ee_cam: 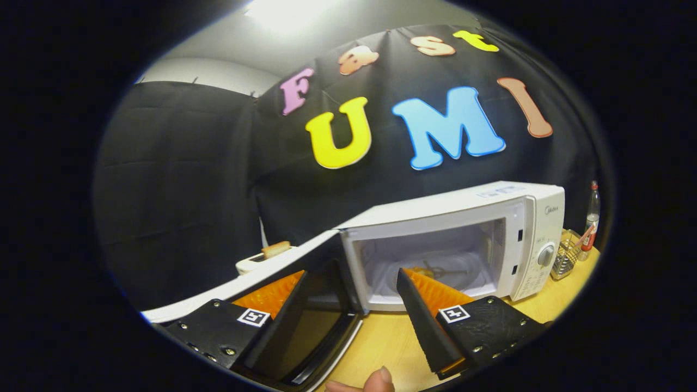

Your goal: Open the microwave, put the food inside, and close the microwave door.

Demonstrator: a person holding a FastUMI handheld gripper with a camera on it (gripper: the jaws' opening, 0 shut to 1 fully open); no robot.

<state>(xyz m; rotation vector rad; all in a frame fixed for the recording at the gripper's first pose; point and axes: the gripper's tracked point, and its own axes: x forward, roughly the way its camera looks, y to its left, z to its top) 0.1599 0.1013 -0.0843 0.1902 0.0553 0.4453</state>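
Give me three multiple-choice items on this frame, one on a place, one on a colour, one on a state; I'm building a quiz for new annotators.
1. Where does the bottle stand?
A. Inside the microwave
B. Beyond the microwave's control side, by the wire basket
C. Between the tool's fingers

2. What colour is the microwave casing?
A. White
B. Red
C. Silver

3. In what state is the microwave door?
A. Shut
B. Taken off and lying flat on the table
C. Swung open

Answers:
1. B, since the bottle rises just past the wire basket next to the dial side.
2. A, since the top and control panel are white.
3. C, since the cavity is exposed and the door hangs out toward the tool, whose fingers are spread apart with nothing between them.
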